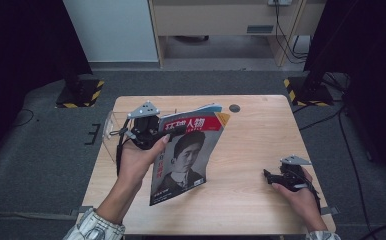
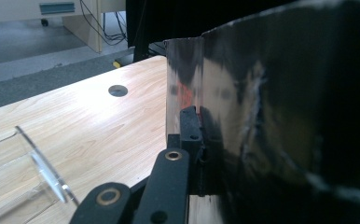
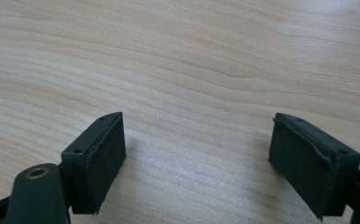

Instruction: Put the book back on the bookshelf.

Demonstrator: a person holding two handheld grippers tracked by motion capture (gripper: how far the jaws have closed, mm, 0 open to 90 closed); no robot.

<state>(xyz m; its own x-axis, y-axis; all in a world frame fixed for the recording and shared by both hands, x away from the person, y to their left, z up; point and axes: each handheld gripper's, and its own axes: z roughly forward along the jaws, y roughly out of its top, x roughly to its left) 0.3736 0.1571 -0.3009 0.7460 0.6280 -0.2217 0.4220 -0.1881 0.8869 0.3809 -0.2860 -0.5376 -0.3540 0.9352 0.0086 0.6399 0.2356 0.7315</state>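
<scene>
Left gripper (image 1: 167,131) clamped on magazine (image 1: 188,157) top edge, mid-frame, long axis hanging down-left toward table; clear holder (image 1: 112,131) just left of it; right gripper (image 1: 267,176), jaws apart, idles lower right.

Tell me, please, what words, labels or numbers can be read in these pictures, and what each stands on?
"人物": large white characters in the red masthead of the magazine, high view; the characters before them are partly hidden.
Vertical red print beside the cover portrait: too small to read.
Small print at the cover's lower corner: blurred.
</scene>
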